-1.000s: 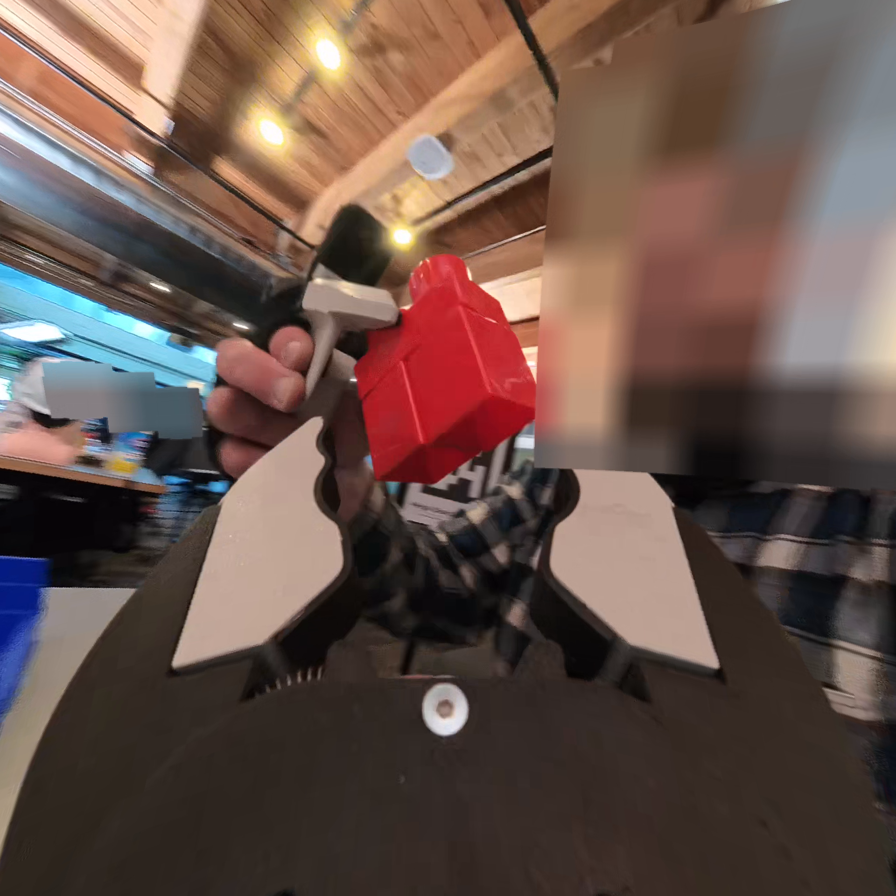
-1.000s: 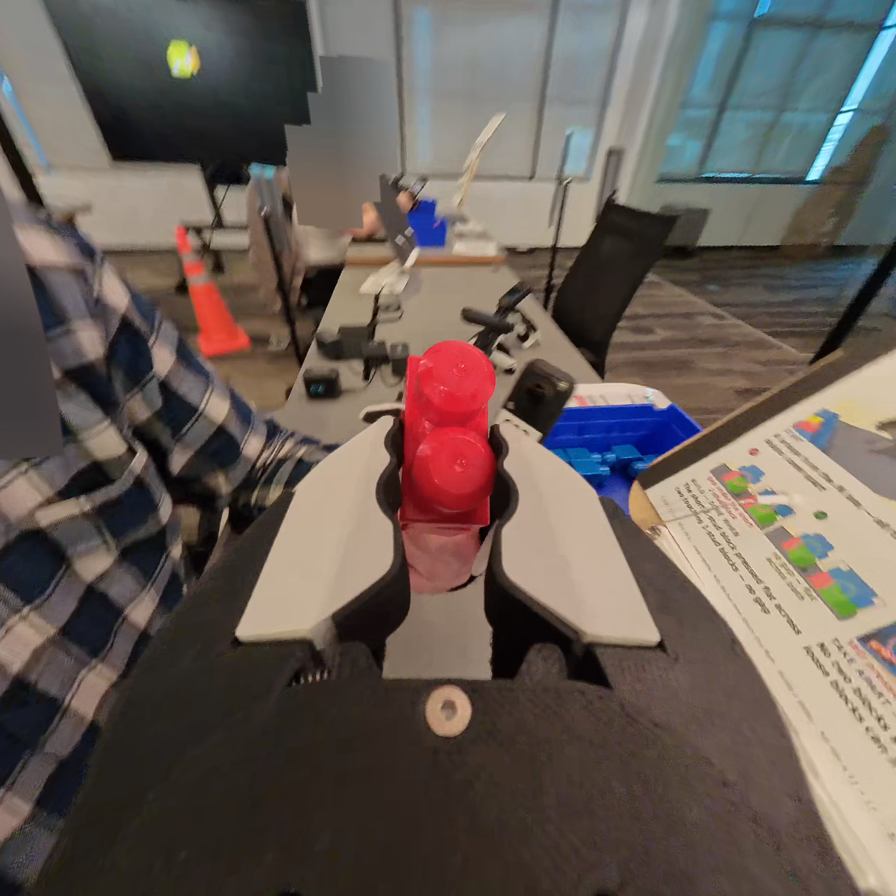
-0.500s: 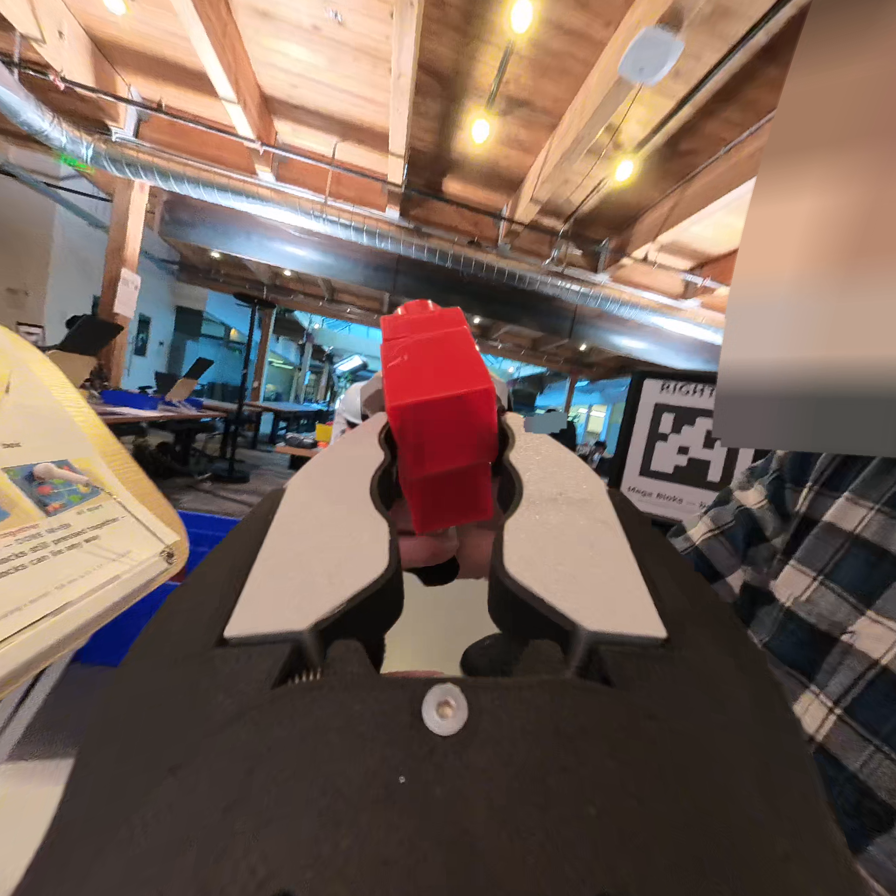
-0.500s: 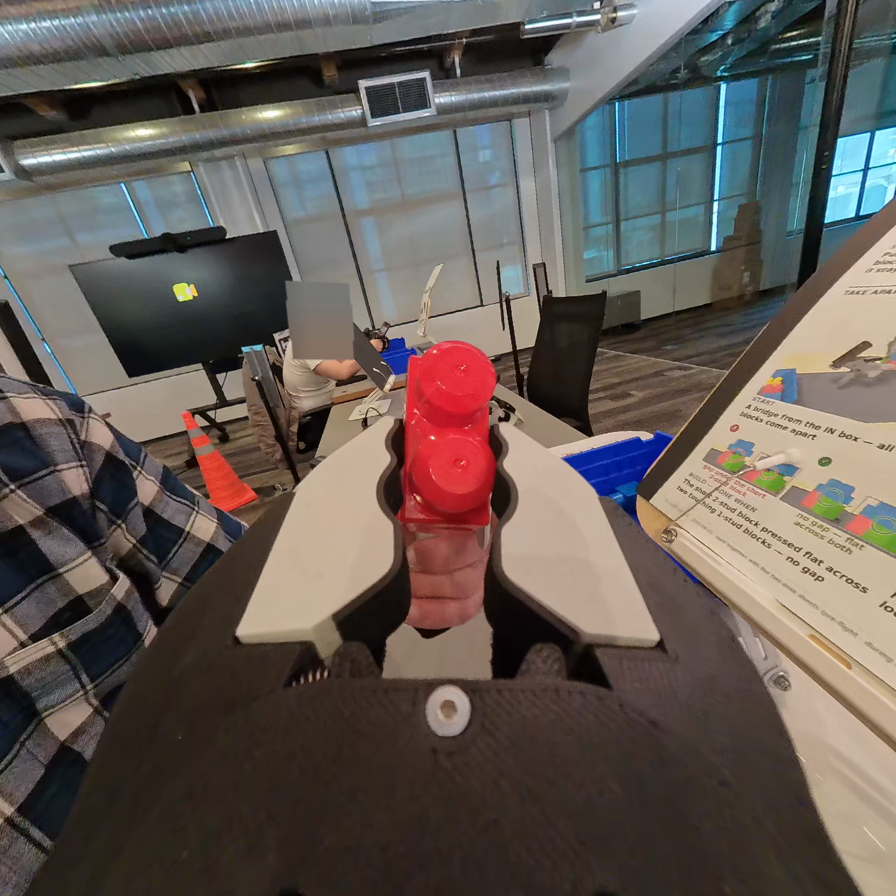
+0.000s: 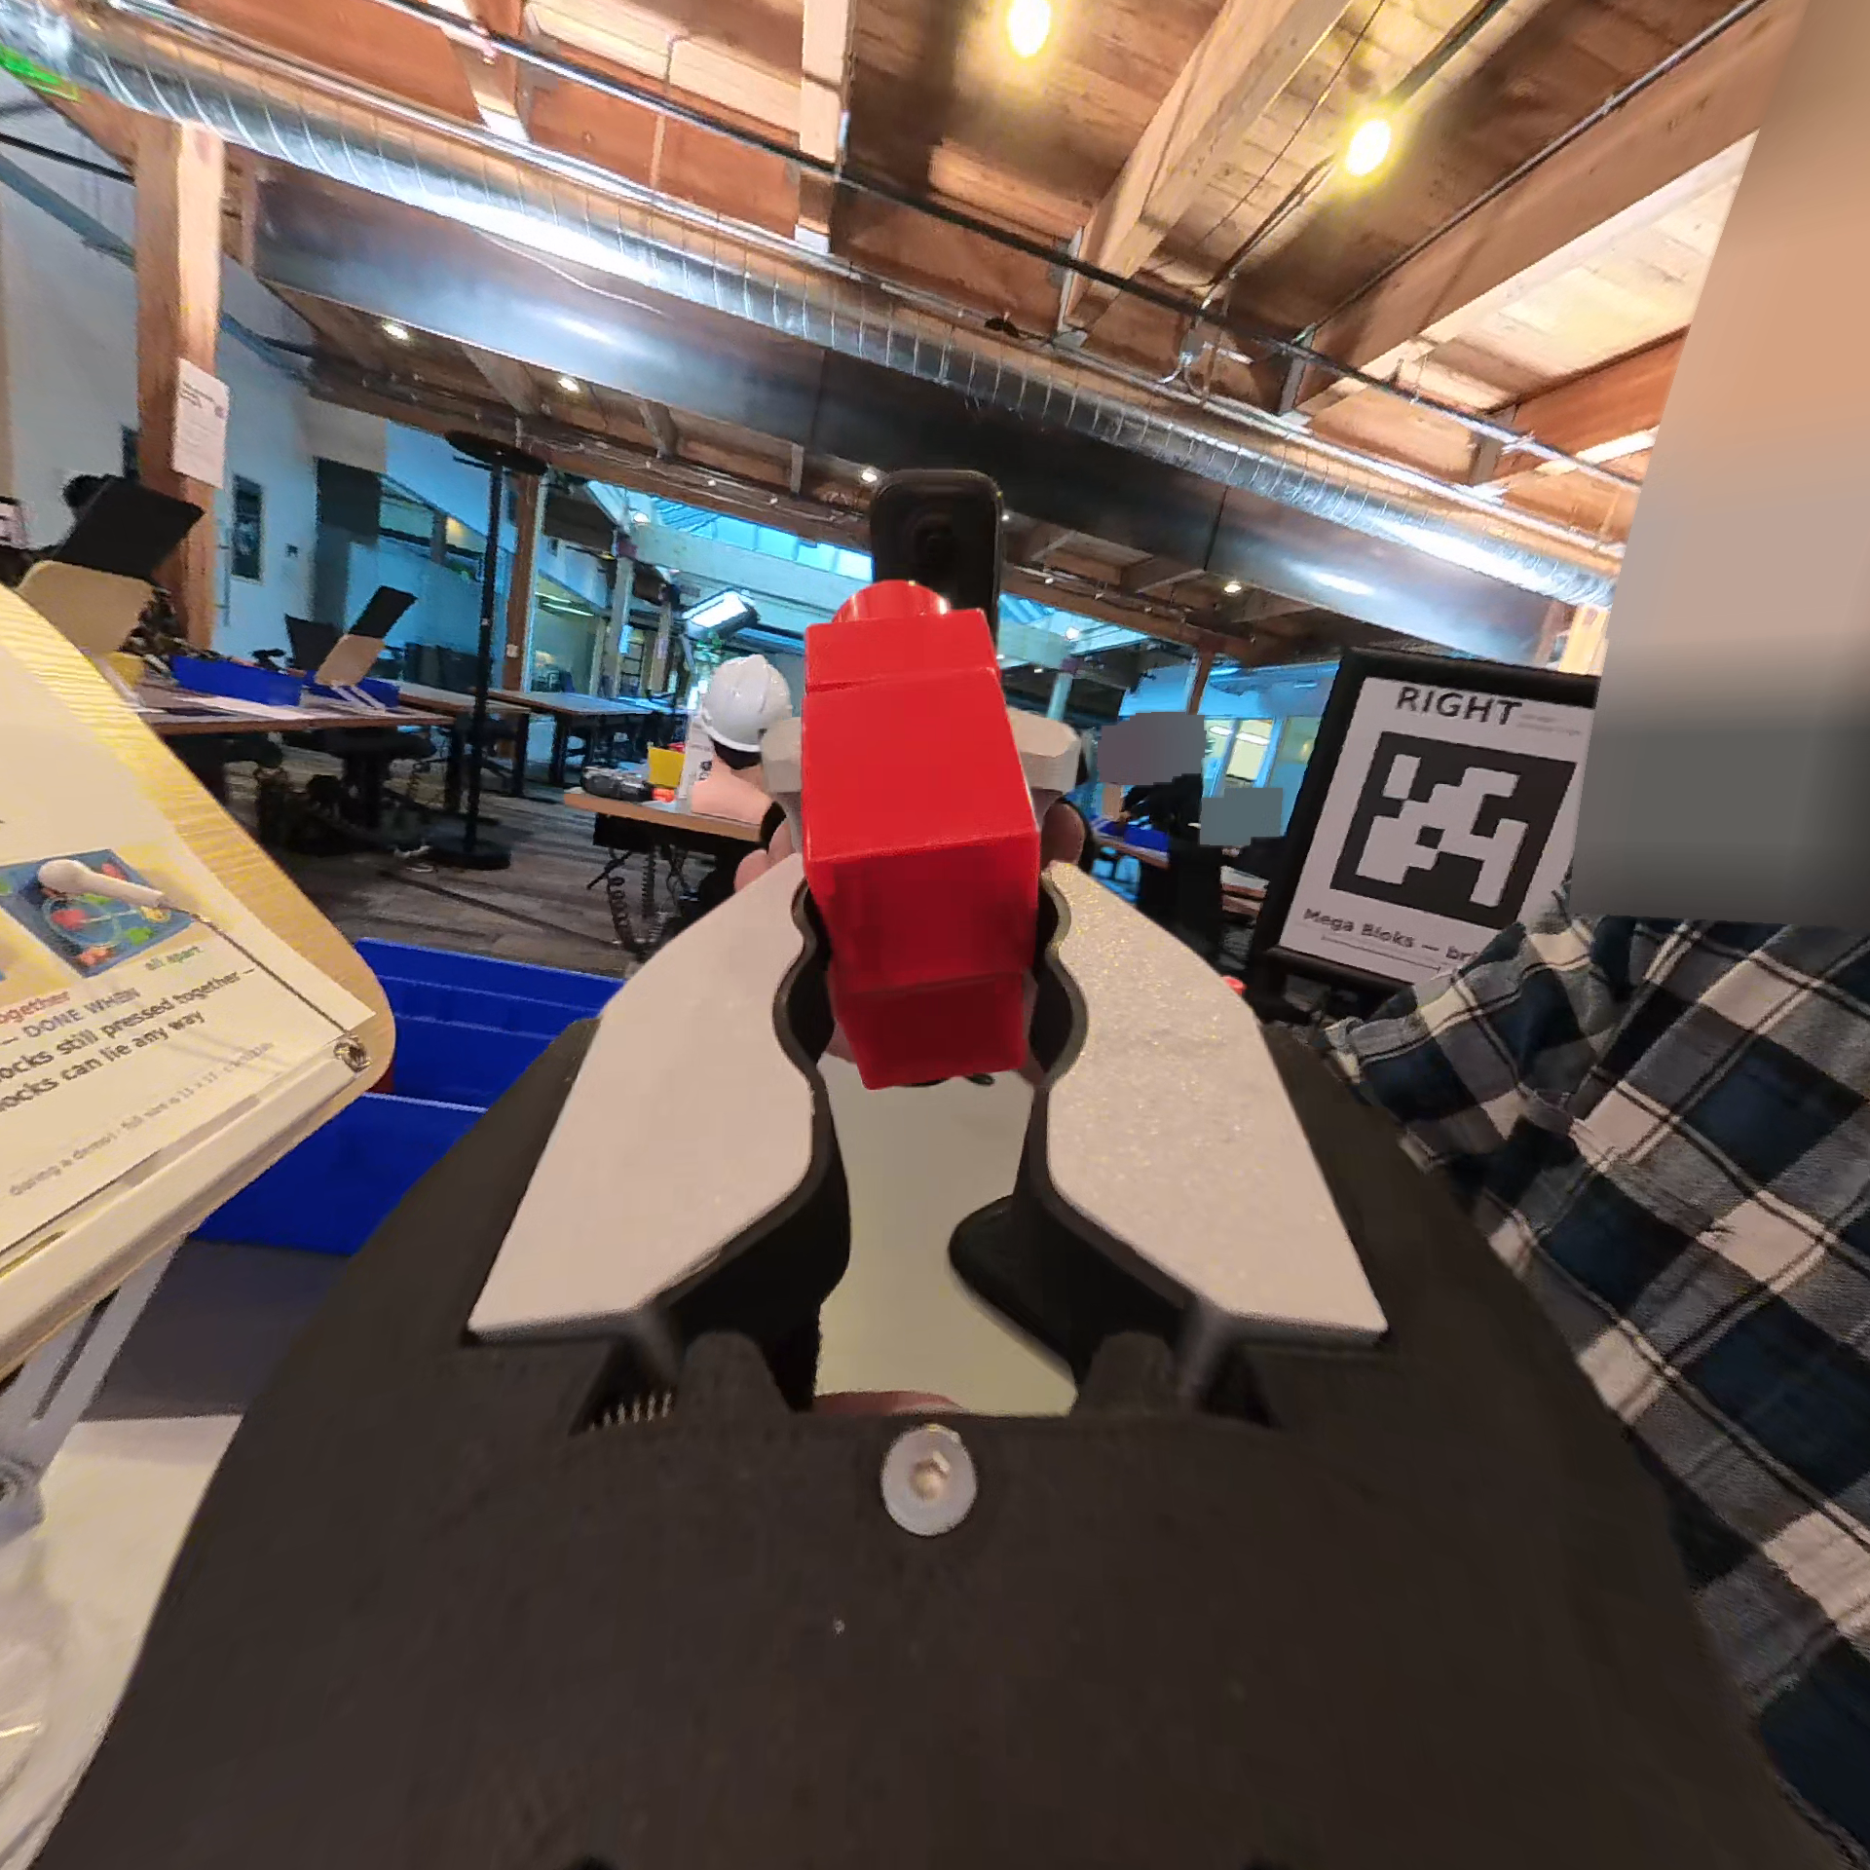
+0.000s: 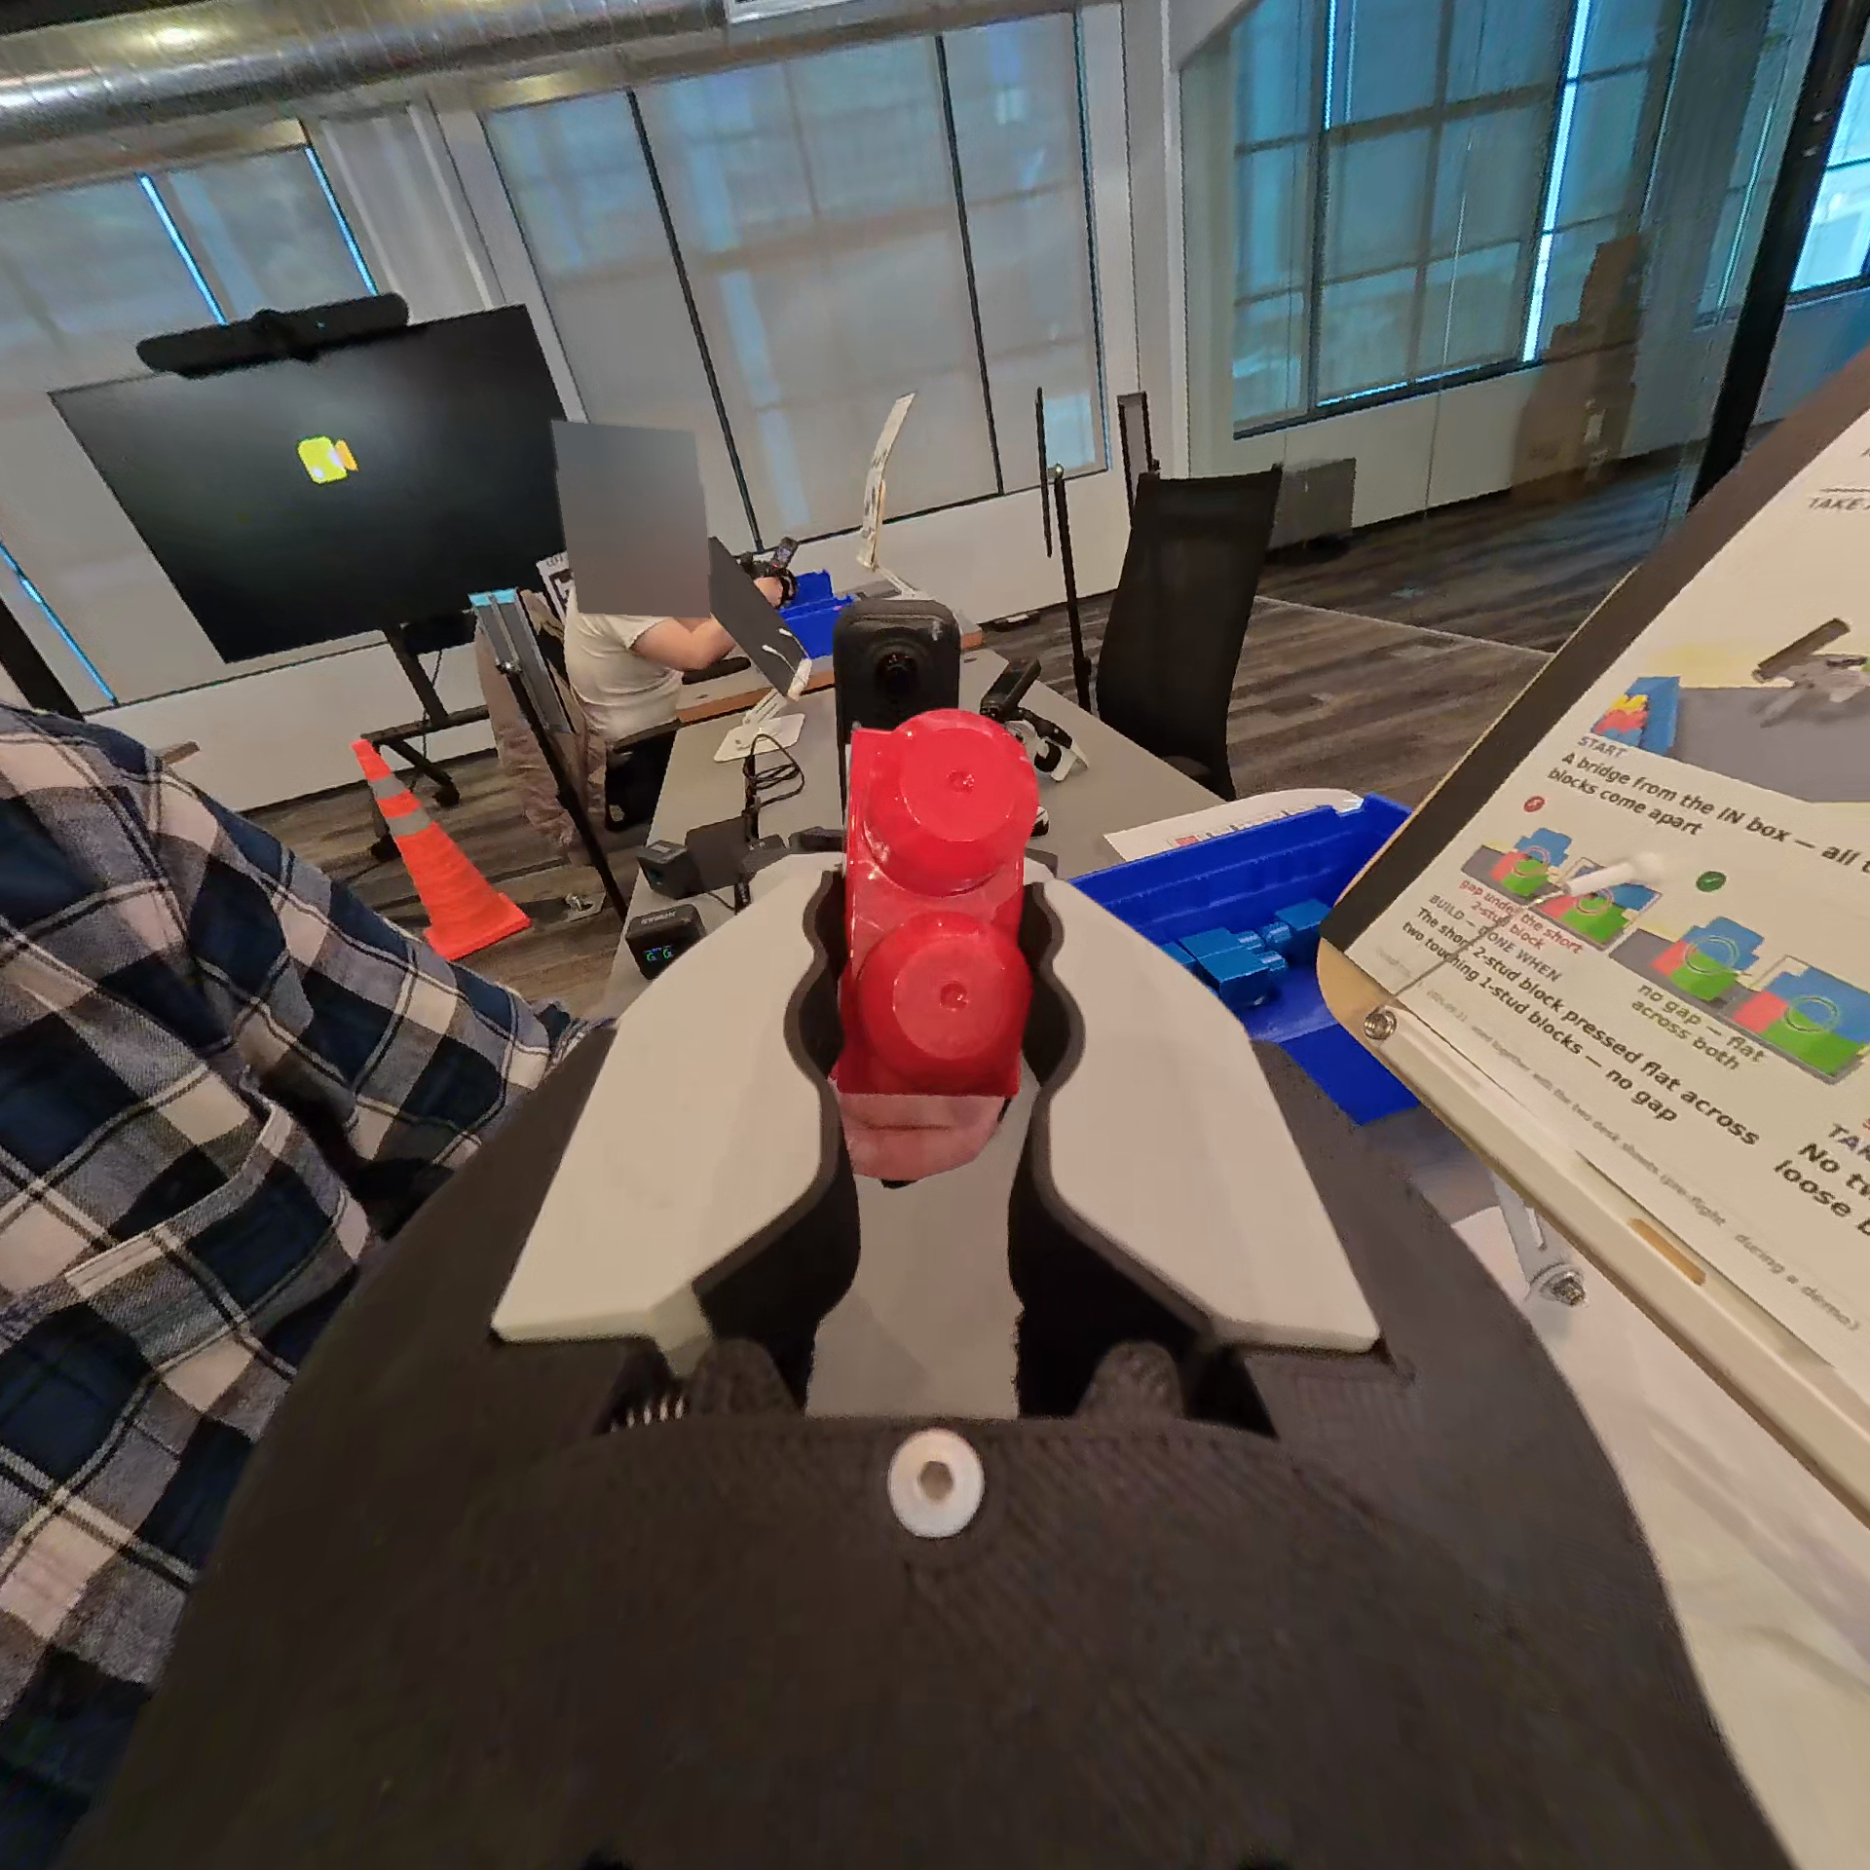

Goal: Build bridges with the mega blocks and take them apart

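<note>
Take-apart step, judged: red blocks (image 5: 916, 860) at frame centre, clamped by left fingers (image 5: 698, 1022) one end, right fingers (image 6: 1143, 1032) other end. Next: pull apart, straight, firm grip.

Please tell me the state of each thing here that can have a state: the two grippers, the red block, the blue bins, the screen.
Left gripper: shut on the red block.
Right gripper: shut on the same red block.
Red block: held in the air, two studs facing the right wrist camera.
Blue bin: open, blue blocks inside.
Other blue bin: open, contents hidden.
Screen: mostly dark.
</note>
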`<state>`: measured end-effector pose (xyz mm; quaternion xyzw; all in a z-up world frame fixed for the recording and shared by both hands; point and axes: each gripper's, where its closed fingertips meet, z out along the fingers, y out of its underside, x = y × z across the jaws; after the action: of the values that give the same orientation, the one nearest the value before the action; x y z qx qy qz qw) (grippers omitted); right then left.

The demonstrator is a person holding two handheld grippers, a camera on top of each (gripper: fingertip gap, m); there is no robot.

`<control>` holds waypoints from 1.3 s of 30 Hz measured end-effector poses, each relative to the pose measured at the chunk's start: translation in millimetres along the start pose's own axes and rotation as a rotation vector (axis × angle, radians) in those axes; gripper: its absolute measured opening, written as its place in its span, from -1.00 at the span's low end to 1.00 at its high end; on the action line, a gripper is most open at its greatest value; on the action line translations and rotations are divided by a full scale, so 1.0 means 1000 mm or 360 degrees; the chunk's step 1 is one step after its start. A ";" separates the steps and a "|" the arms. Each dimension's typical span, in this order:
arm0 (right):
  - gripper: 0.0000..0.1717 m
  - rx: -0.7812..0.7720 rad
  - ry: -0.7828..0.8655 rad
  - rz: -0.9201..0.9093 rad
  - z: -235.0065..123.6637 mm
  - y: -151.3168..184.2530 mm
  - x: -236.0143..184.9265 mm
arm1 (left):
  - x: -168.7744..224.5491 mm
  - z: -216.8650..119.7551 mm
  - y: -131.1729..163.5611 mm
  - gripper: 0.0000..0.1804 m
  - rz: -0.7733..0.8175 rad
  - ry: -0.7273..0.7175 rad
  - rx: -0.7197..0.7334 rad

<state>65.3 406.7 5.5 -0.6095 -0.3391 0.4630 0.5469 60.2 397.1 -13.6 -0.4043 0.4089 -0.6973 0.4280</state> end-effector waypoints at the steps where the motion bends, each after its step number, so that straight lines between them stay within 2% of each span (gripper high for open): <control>1: -0.60 -0.0002 0.0002 0.0005 0.000 0.000 0.000 | 0.000 0.001 0.000 -0.60 0.0020 -0.0015 0.0001; 8: -0.60 -0.0053 0.0050 -0.0005 0.000 0.004 0.004 | -0.007 0.000 0.006 -0.60 0.0090 -0.0113 -0.0088; 15: -0.61 -0.0053 0.0050 -0.0030 0.001 0.003 0.003 | -0.006 0.001 0.012 -0.60 0.0041 -0.0064 -0.0158; 19: -0.61 -0.0004 0.0010 0.0012 0.002 -0.001 0.003 | -0.002 0.003 0.005 -0.57 0.0019 0.0004 -0.0072; 21: -0.61 -0.0031 0.0000 0.0044 0.003 0.003 0.006 | 0.000 0.001 0.001 -0.45 -0.0028 0.0041 -0.0034; 24: -0.61 -0.0062 -0.0011 0.0046 0.006 0.004 0.006 | -0.004 -0.005 -0.005 -0.59 -0.0088 0.0052 0.0027; 33: -0.59 -0.0311 -0.0086 0.0005 0.000 0.016 -0.001 | -0.003 -0.008 -0.008 -0.60 -0.0221 0.0115 0.0029; 36: -0.59 -0.0201 -0.0051 -0.0015 0.000 0.009 0.000 | -0.003 -0.009 -0.010 -0.60 -0.0211 0.0125 0.0044; 38: -0.59 -0.0010 -0.0045 0.0038 -0.004 -0.006 0.004 | -0.008 -0.011 -0.011 -0.41 -0.0210 0.0098 0.0082; 39: -0.60 0.0049 -0.0059 0.0059 -0.006 -0.009 0.004 | -0.007 -0.010 -0.008 -0.40 -0.0212 0.0126 0.0059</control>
<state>73.5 409.8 13.7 -0.5986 -0.3306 0.4895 0.5411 51.2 408.1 -11.2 -0.3946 0.3847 -0.7472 0.3714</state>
